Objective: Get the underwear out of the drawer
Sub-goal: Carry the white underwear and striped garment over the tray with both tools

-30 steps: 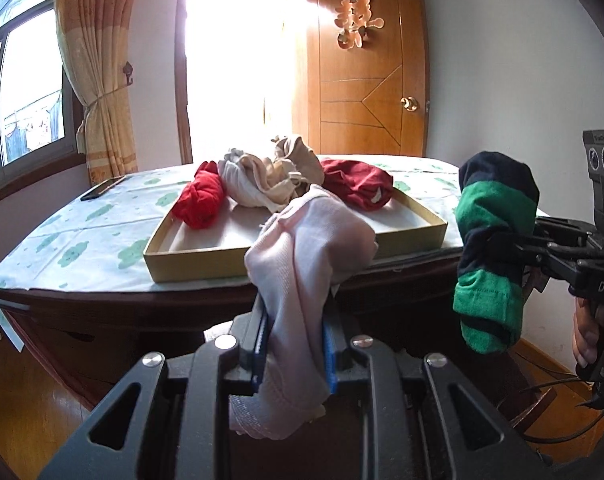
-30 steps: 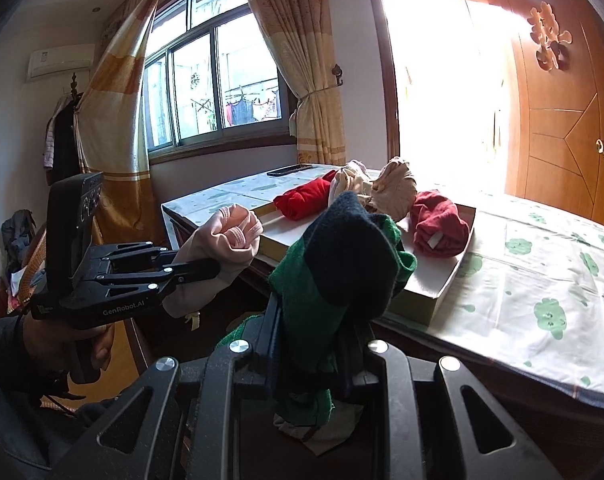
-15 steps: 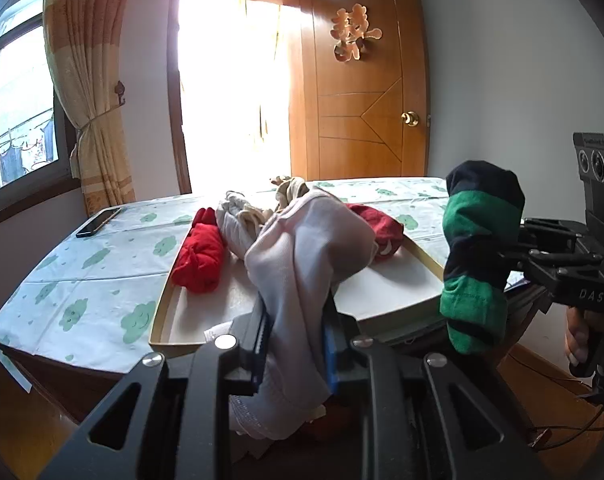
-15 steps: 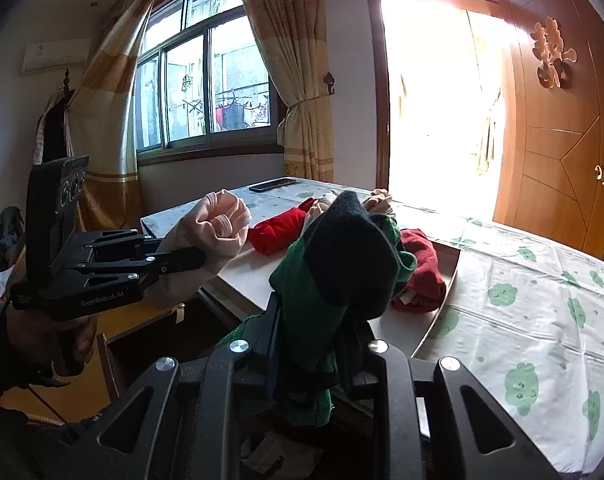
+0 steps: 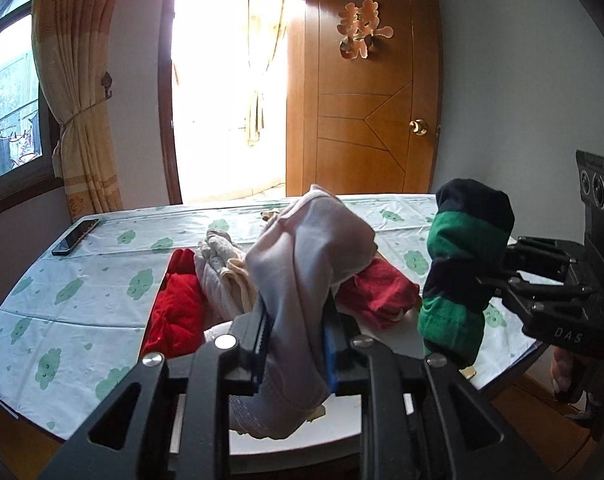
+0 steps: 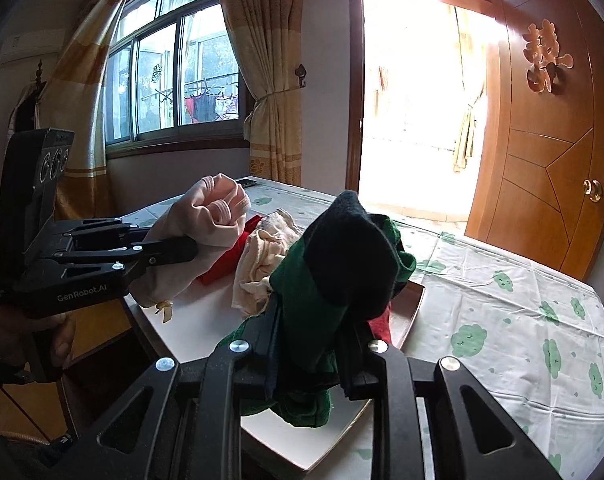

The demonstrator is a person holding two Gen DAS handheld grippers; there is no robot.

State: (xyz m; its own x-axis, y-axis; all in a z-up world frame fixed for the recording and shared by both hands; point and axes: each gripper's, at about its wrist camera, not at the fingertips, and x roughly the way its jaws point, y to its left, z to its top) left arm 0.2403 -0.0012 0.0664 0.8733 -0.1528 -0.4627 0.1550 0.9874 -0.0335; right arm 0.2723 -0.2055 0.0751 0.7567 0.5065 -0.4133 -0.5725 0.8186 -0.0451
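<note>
My left gripper [image 5: 296,332] is shut on a pale pink underwear [image 5: 305,264], which also shows in the right wrist view [image 6: 206,220]. My right gripper [image 6: 313,332] is shut on a green and navy underwear [image 6: 333,264], seen in the left wrist view too [image 5: 461,272]. Both are held above the near edge of a shallow white tray [image 6: 198,328] on the table. In the tray lie a red piece [image 5: 178,308], a cream piece [image 5: 222,268] and a dark red piece [image 5: 377,292].
The table has a white cloth with green clouds [image 5: 82,300]. A black phone [image 5: 76,236] lies at its far left. A wooden door [image 5: 373,112] and a bright doorway stand behind. Curtained windows [image 6: 174,80] are to the left.
Both grippers have risen and moved forward over the table with their garments. The tray now lies below and close instead of ahead at eye level.
</note>
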